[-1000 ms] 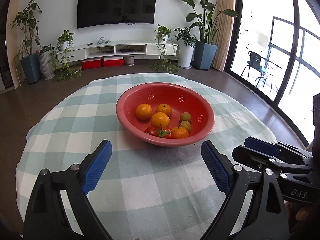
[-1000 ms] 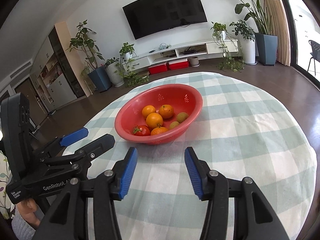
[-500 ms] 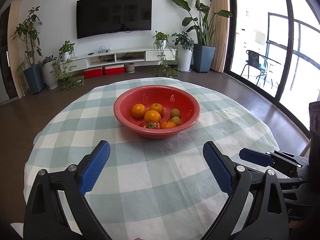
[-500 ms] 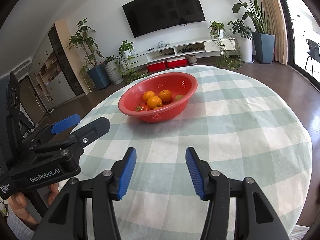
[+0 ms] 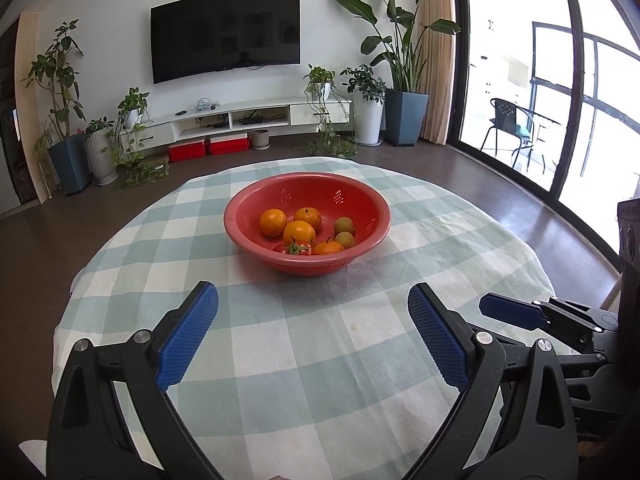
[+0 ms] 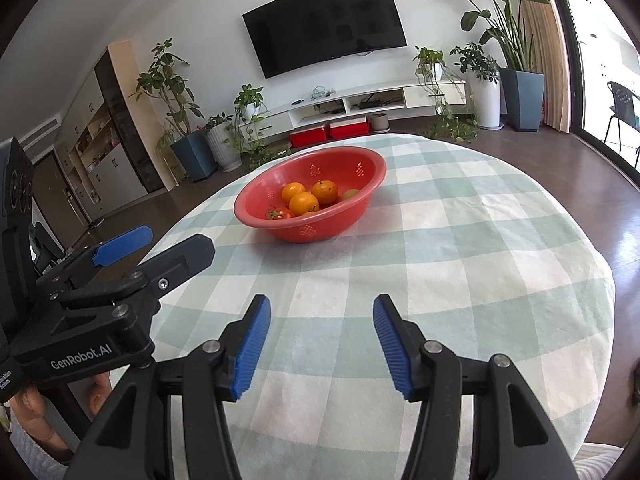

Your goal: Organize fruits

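Writing: "GenRobot.AI" on left gripper [image 6: 124, 248]
Left jaws: wide apart, empty
Right gripper [image 6: 322, 340]: jaws opening, empty

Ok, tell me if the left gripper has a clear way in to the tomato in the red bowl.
Probably yes. The left gripper stands open and empty over bare tablecloth, nothing between it and the red bowl. The tomato lies against the near wall, so the rim and the oranges crowding it may hamper the fingers.

Tomato [image 5: 294, 248] and lowest orange [image 5: 329, 248] half behind bowl rim [image 5: 308, 260].
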A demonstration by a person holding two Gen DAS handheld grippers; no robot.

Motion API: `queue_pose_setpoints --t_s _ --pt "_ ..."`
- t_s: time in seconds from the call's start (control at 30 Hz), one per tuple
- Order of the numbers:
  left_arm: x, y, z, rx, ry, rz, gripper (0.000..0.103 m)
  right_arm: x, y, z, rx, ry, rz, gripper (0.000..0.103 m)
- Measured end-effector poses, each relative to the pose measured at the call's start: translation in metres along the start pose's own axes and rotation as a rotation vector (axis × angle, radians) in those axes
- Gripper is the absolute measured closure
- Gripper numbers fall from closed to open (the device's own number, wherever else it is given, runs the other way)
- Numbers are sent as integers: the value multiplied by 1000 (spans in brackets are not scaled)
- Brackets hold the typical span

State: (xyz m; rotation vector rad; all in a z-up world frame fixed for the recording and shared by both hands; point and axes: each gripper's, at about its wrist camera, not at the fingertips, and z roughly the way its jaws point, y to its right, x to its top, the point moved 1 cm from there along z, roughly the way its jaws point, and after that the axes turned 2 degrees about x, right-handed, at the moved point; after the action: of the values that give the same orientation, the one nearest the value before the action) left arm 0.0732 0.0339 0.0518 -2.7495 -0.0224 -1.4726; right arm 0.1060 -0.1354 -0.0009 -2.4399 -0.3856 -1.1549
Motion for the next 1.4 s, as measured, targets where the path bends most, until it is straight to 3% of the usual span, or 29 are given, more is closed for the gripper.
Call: queue_pose_setpoints --t_s 1.4 --pt "0 1 -5 17 13 11 2 -1 0 -1 -4 1 -3 45"
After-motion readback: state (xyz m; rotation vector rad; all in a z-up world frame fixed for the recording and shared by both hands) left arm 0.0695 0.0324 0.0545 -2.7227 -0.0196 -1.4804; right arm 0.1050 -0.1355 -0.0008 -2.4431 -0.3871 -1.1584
